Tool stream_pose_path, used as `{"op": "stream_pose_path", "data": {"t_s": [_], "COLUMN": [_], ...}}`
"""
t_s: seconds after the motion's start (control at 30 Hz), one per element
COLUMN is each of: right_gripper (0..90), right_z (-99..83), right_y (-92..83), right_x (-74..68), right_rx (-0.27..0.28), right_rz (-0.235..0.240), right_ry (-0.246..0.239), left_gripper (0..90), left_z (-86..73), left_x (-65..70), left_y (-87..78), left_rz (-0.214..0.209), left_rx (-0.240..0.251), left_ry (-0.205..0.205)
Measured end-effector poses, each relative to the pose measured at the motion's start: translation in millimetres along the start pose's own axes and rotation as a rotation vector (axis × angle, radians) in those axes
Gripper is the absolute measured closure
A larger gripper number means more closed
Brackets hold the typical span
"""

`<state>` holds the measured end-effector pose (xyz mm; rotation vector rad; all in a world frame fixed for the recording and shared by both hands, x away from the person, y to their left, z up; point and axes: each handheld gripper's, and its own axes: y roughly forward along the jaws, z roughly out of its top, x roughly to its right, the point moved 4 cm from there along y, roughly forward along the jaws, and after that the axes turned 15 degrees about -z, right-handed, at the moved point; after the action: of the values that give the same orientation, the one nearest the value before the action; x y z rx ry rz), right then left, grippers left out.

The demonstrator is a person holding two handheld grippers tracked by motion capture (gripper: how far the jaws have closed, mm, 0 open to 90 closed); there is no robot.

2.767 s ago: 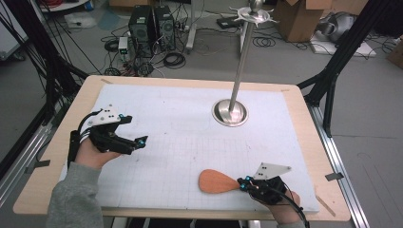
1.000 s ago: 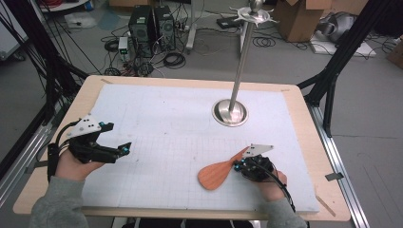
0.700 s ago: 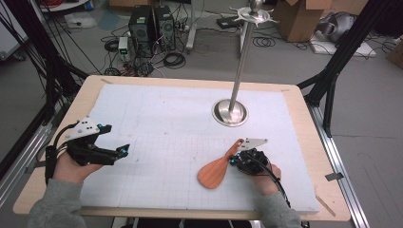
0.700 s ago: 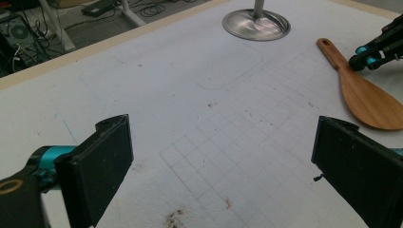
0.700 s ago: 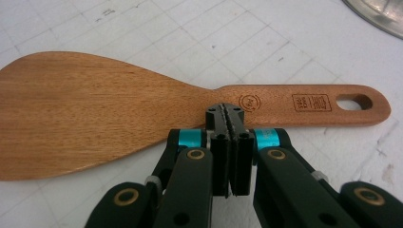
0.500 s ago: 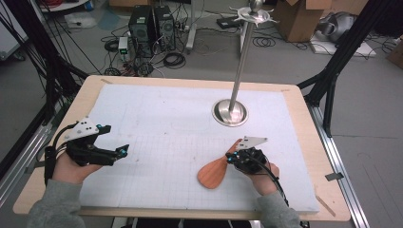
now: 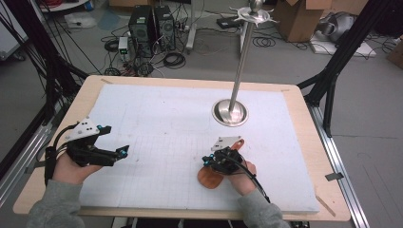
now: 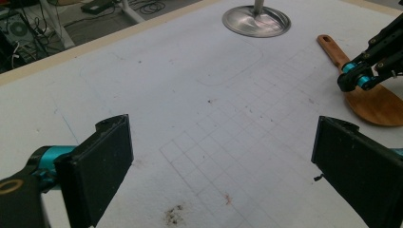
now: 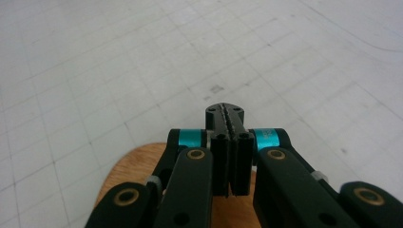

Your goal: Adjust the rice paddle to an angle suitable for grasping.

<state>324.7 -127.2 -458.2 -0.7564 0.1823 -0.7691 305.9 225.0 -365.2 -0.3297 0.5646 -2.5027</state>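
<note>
Where the floor shows beyond the far edge of the tabletop (image 7: 304,102), the room is cluttered: at far left black frame struts and cables, then two computer towers (image 7: 151,21) with coiled leads, and at far right cardboard boxes (image 7: 299,16). A white gridded mat (image 7: 180,118) covers most of the pale wooden tabletop.

At the near left, a grey-sleeved hand holds the left gripper (image 7: 124,151) over the mat, its jaws spread wide with nothing between them. Right of centre and farther off, a shiny round base (image 7: 230,112) carries a tall metal pole (image 7: 241,61) with a pronged top.

At the near right, the right gripper (image 7: 206,160) sits just above a wooden spatula (image 7: 210,176). The spatula's blade lies on the mat at the near side, and its handle runs toward the far right under the gripper. The right jaws are pressed together; whether they touch or pinch the wood I cannot tell.

The left gripper view shows faint grid lines, a drawn rounded outline and small dirt specks on the mat, and the spatula (image 8: 366,90) lying flat with the right gripper (image 8: 352,81) over its neck. The right gripper view shows the closed jaws from behind, with the blade (image 9: 133,171) below them.
</note>
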Motion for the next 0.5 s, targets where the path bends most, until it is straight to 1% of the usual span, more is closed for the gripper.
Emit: {"op": "stream_pose_path", "data": {"t_s": [0.03,0.07,0.1,0.13,0.2,0.23,0.27,0.43,0.47,0.5], "right_gripper": [89.3,89.3,89.2,89.2,89.3,89.2,89.2,89.3,89.2,89.3], "right_z": [1.7,1.7,3.2,3.2,5.3,7.5,7.5,10.8,10.7,10.7], "right_y": [3.2,3.2,5.5,5.5,7.6,9.6,9.6,16.1,18.4,17.9], "right_x": [-4.8,-4.8,-9.6,-9.6,-14.0,-18.6,-18.6,-28.7,-30.7,-30.7], "right_rx": [-0.003,-0.003,-0.008,-0.008,-0.004,-0.004,-0.004,-0.021,-0.025,-0.026], "right_rz": [0.012,0.012,0.018,0.018,0.022,0.032,0.032,0.047,0.043,0.042], "right_ry": [-0.02,-0.02,-0.037,-0.037,-0.062,-0.08,-0.08,-0.12,-0.143,-0.141], "left_gripper": [7.0,7.0,7.0,7.0,7.0,6.9,7.0,7.0,7.0,7.0], "left_z": [0.0,0.0,0.0,0.0,-0.1,-0.2,-0.2,-0.4,-0.4,-0.5], "left_x": [0.1,0.1,0.1,0.1,0.4,0.3,0.3,-0.1,0.0,-0.4], "left_y": [-0.4,-0.4,-0.5,-0.5,-0.5,-0.5,-0.5,0.1,0.3,-0.3], "left_rz": [0.0,0.0,0.0,0.0,0.0,0.0,0.0,0.0,0.0,0.0], "left_rx": [0.0,0.0,0.001,0.001,0.002,0.001,0.001,0.002,0.004,0.001], "left_ry": [0.001,0.001,0.0,0.0,-0.002,-0.001,-0.001,-0.002,-0.004,-0.002]}}
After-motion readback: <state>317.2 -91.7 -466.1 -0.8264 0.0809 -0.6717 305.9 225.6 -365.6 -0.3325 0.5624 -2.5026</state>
